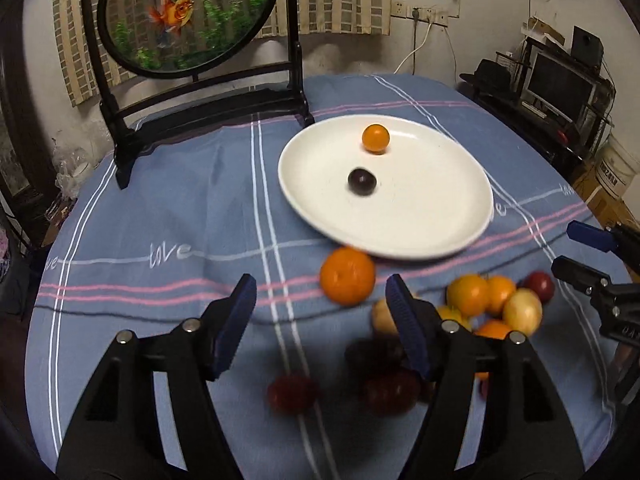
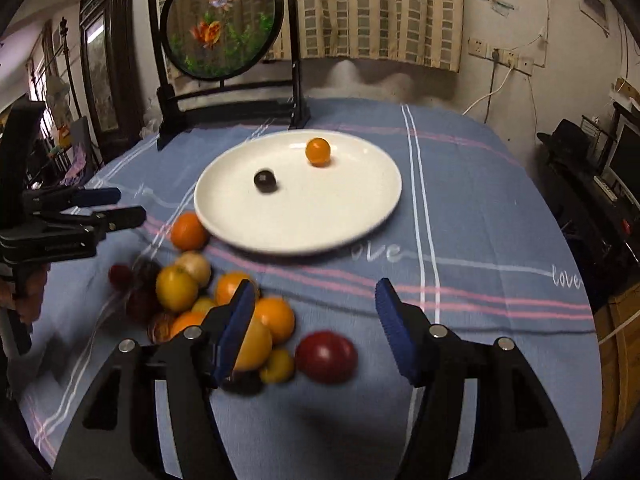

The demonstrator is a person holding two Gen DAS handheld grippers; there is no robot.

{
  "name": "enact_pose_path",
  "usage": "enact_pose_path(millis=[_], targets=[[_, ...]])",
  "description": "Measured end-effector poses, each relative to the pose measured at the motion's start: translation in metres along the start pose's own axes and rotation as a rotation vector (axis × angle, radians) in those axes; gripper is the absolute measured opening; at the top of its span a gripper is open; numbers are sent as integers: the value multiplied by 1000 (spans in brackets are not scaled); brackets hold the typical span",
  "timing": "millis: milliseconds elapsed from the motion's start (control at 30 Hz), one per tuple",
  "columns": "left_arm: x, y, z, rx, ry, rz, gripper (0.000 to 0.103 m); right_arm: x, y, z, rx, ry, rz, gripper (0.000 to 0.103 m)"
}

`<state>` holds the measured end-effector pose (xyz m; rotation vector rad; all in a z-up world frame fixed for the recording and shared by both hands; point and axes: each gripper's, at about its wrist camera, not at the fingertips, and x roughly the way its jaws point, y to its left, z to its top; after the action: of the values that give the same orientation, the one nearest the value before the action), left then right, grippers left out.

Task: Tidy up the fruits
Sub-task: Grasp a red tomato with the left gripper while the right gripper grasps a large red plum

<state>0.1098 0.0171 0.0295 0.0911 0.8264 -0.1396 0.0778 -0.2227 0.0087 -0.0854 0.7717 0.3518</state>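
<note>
A white plate [image 1: 420, 208] [image 2: 320, 220] on the blue checked cloth holds a small orange [image 1: 375, 139] [image 2: 318, 151] and a dark plum [image 1: 361, 182] [image 2: 265, 181]. Just in front of its near rim lies a large orange [image 1: 347, 276] [image 2: 188, 231]. A loose pile of oranges, yellow and red fruits [image 1: 496, 304] [image 2: 200, 300] lies nearer. My left gripper [image 1: 320, 284] [image 2: 130, 205] hovers open over the cloth, in line with the large orange. My right gripper [image 2: 316, 286] [image 1: 568, 248] is open beside the pile, above a red fruit [image 2: 326, 356], not touching it.
A round goldfish screen on a black stand [image 1: 188, 16] [image 2: 222, 24] stands at the back of the table, behind the plate. The round table's edge curves off on both sides. A dark desk with a monitor [image 1: 560, 84] is off to the right.
</note>
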Motion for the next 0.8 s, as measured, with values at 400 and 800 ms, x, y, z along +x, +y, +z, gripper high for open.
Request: enact_pose_path(millis=[400,800], targets=[[7,25,-58,-19,105,15,65,-26,6,-46,2,45,-4,63],[32,26,-66,-29,137,-1,33,-10,9,-56,-39,142,-31,63]])
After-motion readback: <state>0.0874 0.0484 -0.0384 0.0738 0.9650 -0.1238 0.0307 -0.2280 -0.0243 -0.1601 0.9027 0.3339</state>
